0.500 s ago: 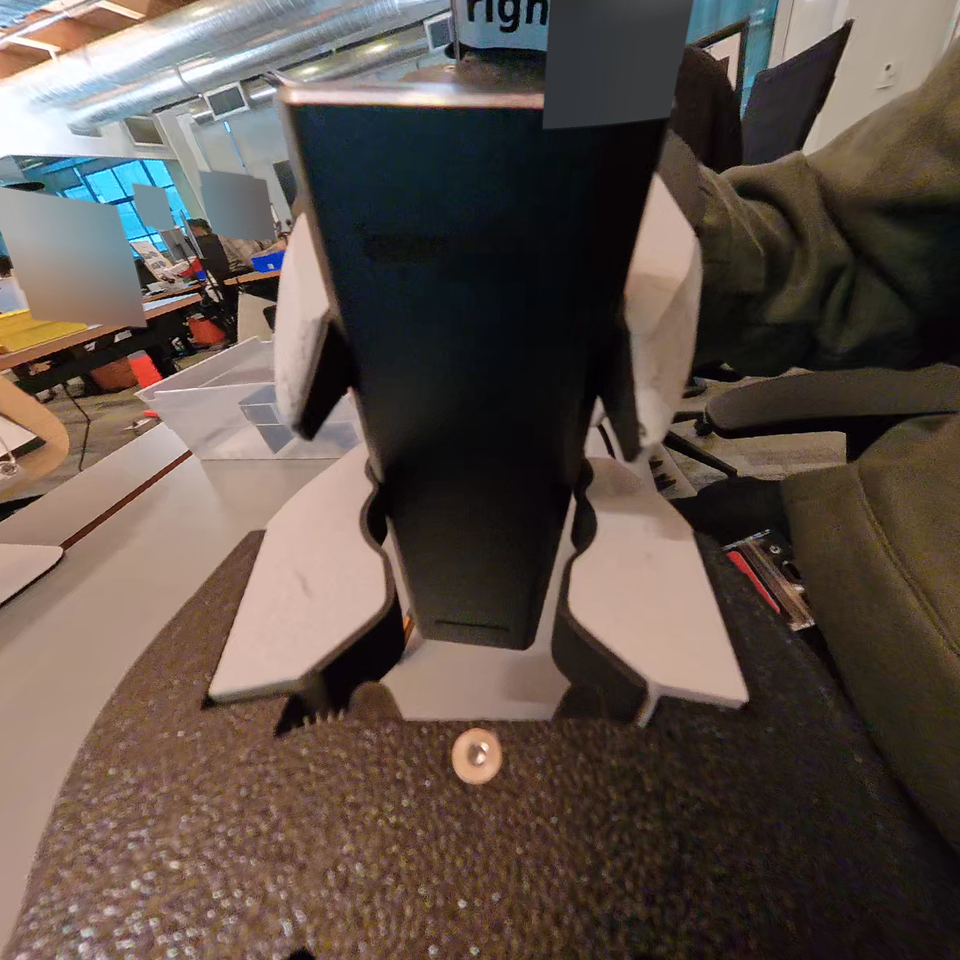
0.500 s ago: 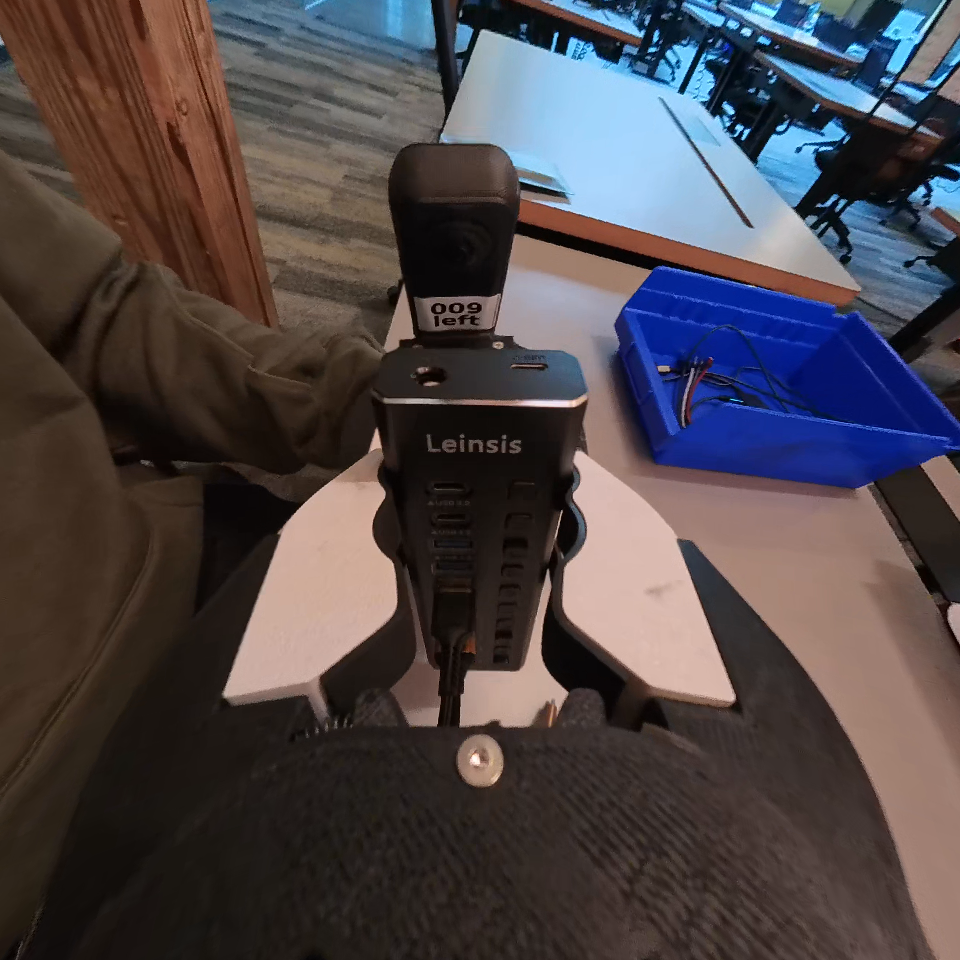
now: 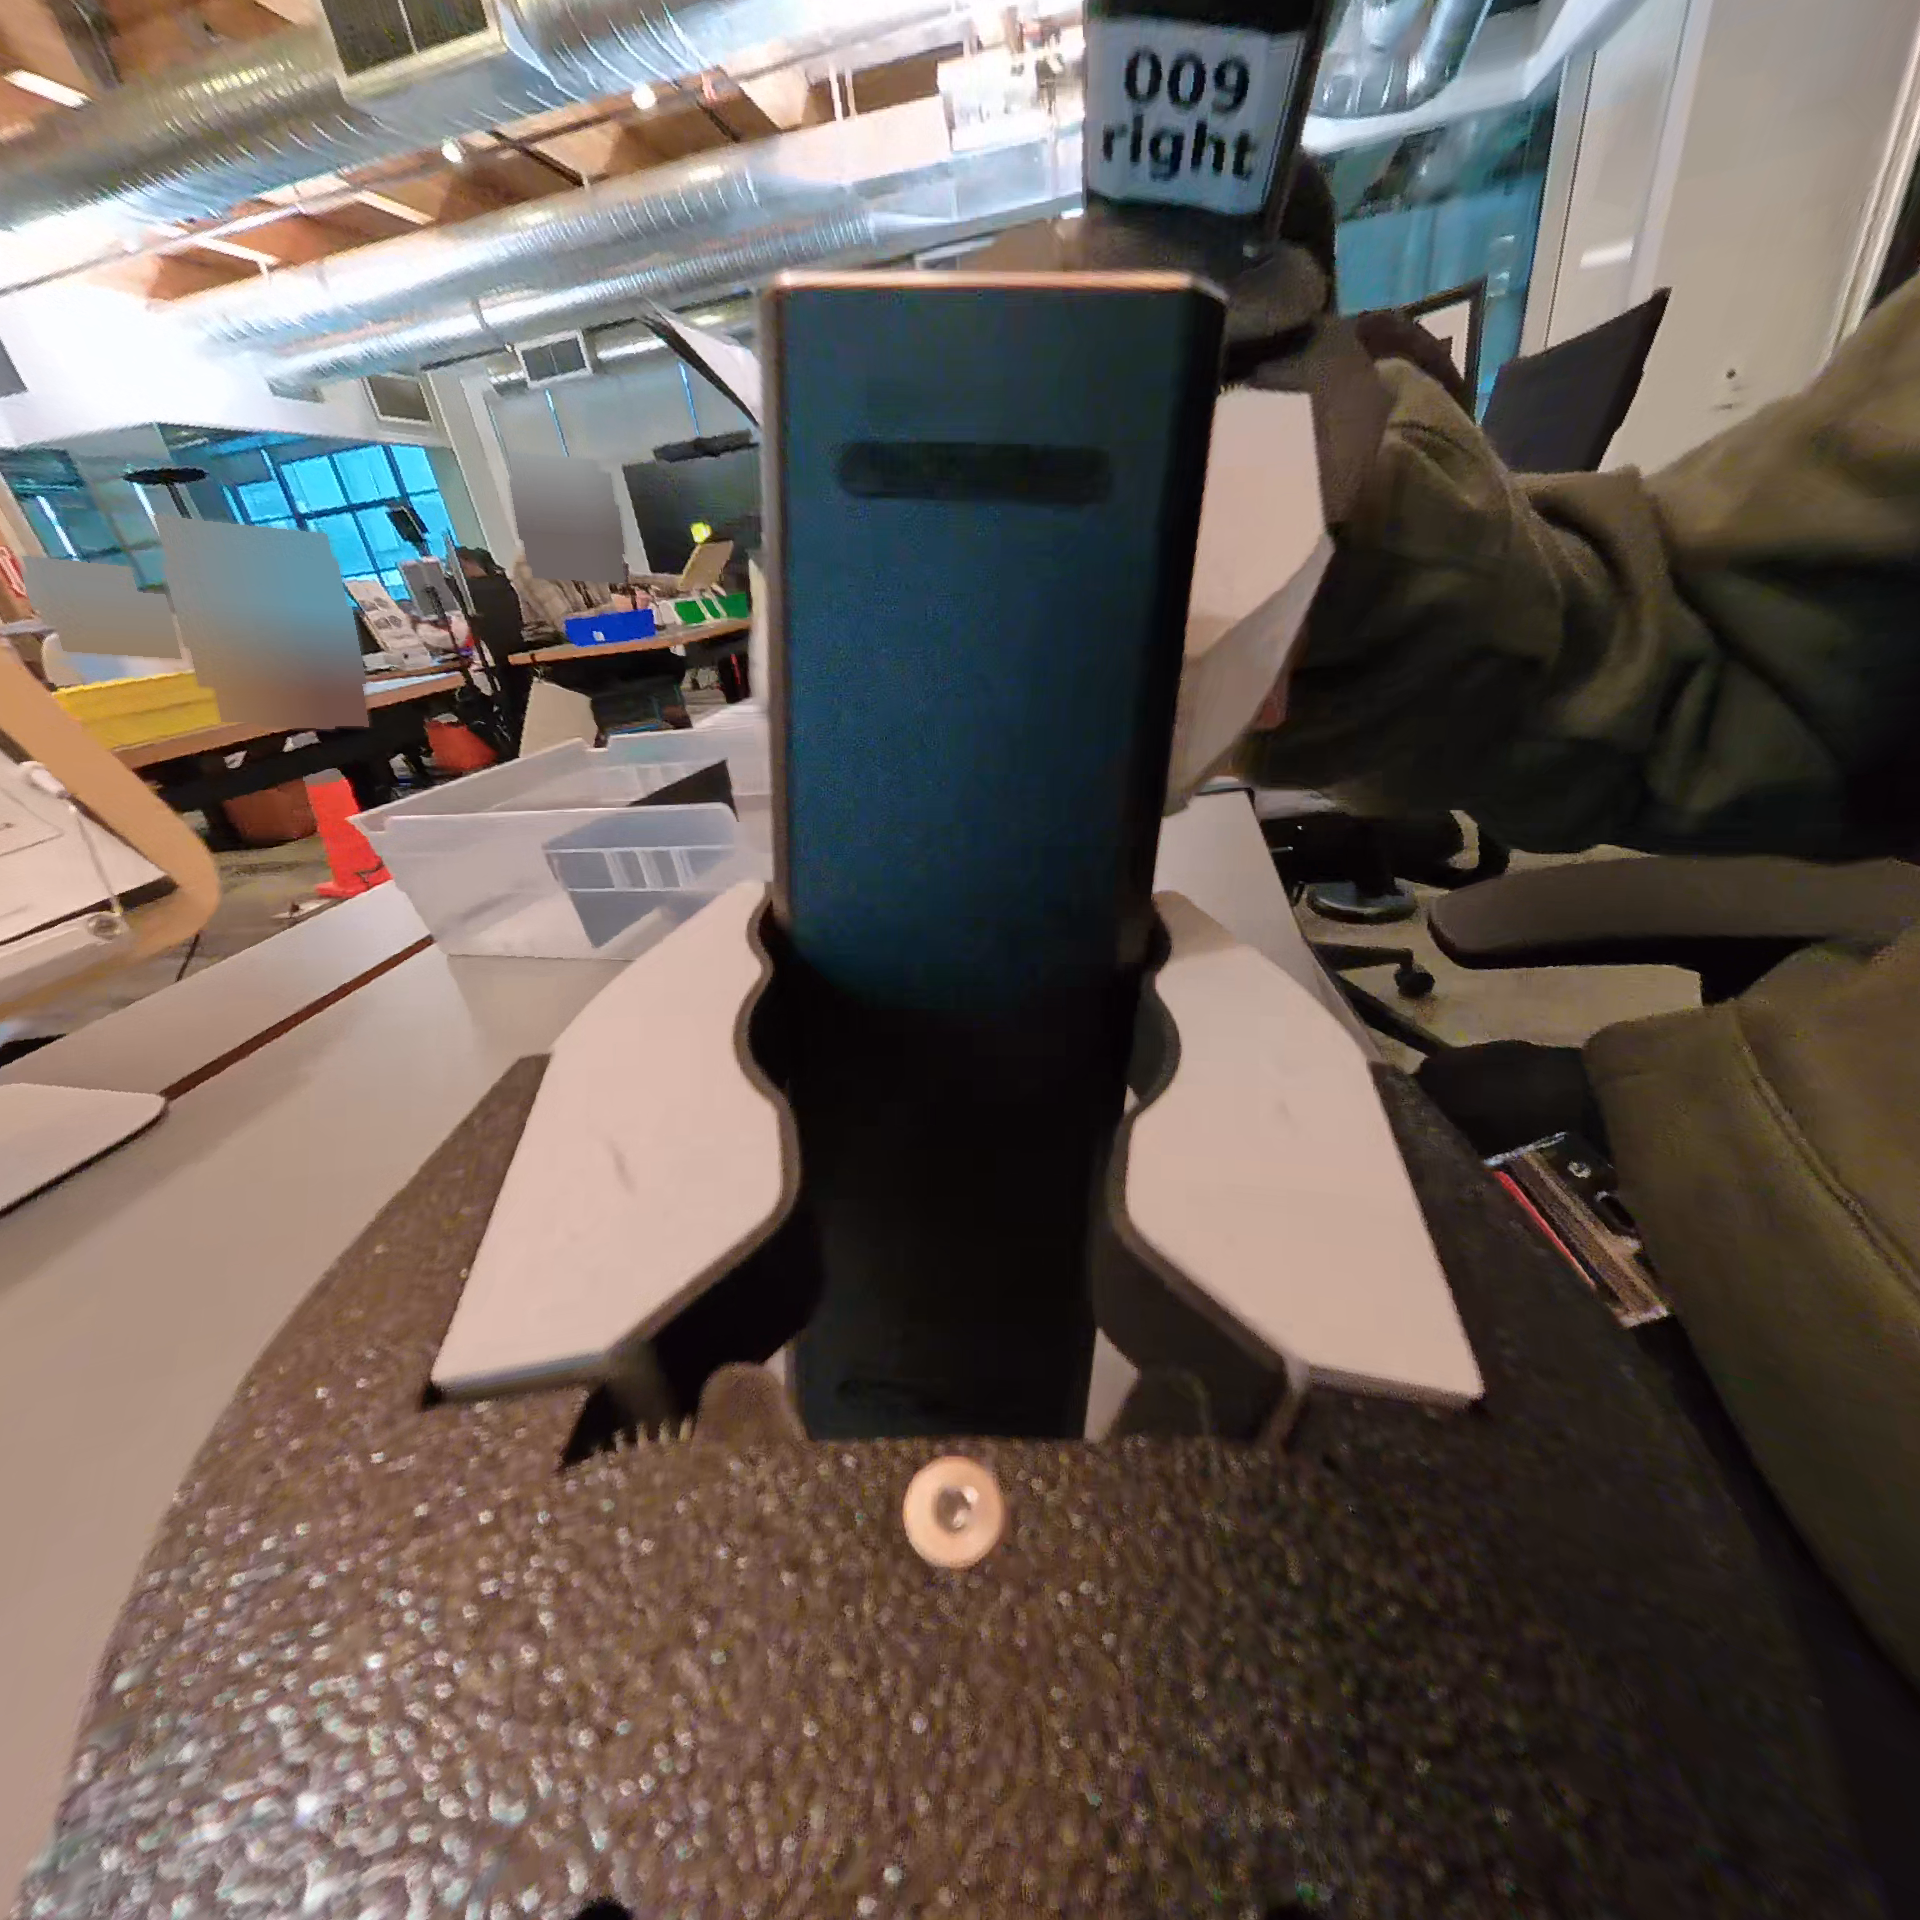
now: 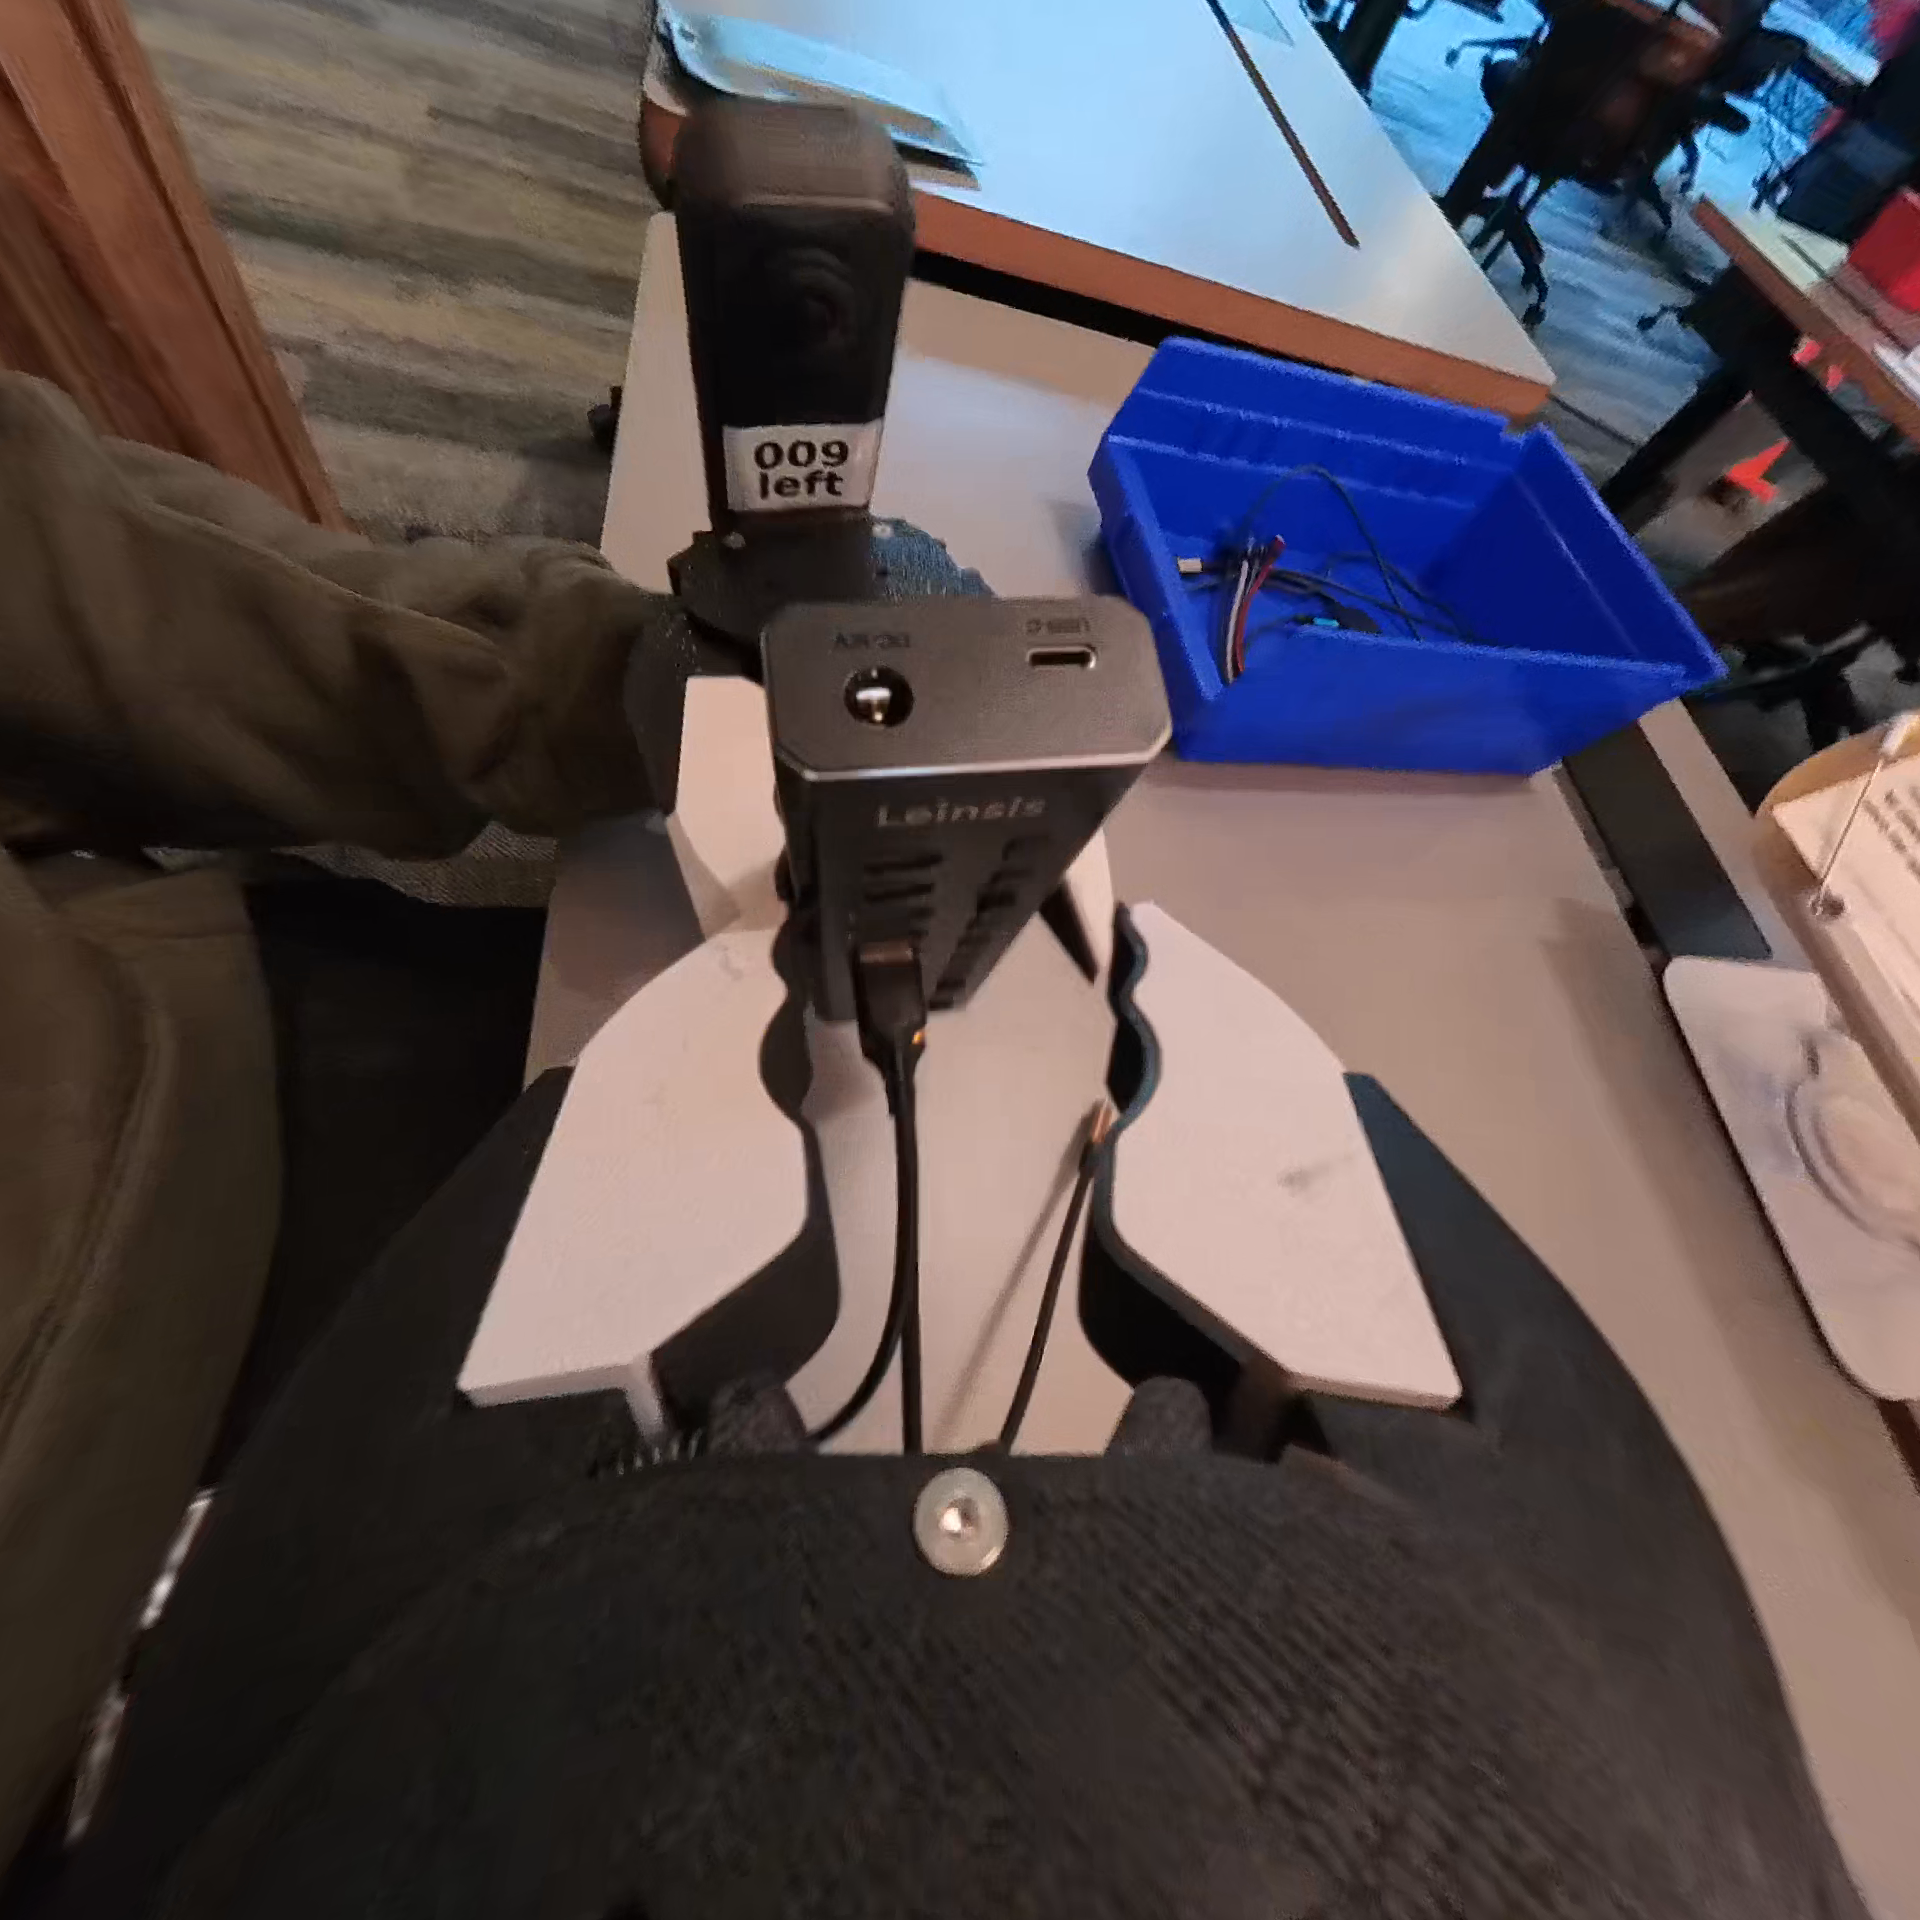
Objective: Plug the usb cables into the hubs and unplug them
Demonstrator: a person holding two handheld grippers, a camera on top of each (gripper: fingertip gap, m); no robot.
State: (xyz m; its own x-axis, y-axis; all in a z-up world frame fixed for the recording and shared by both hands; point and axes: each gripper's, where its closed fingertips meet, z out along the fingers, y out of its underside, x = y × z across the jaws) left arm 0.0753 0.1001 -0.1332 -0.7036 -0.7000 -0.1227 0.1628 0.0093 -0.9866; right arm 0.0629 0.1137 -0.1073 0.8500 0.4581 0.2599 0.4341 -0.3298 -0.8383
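A black USB hub (image 3: 977,623) stands upright between the fingers of my left gripper (image 3: 961,914), which is shut on its lower half. In the right wrist view the hub (image 4: 956,769) shows its port side, with a black USB plug (image 4: 888,982) seated in a low port. The plug's cable (image 4: 904,1195) runs down through the gap of my right gripper (image 4: 956,935). That gripper is open, its fingertips level with the hub's lower end and not clasping it. A second thin cable (image 4: 1044,1278) hangs loose beside the right finger. The right gripper's white fingers (image 3: 1262,540) show behind the hub.
A blue bin (image 4: 1455,707) with several loose cables sits on the grey table (image 4: 1351,987) at the right. A clear plastic bin (image 3: 499,873) stands behind the hub on the left. An olive sleeve (image 4: 312,665) reaches in from the left. A paper stand (image 4: 1849,862) is at the far right. My two grippers' fingertips are within a few centimetres of each other.
My right gripper has drawn back from the hub, which no longer sits deep between its fingers. The cable stays plugged in. The left gripper still holds the hub.
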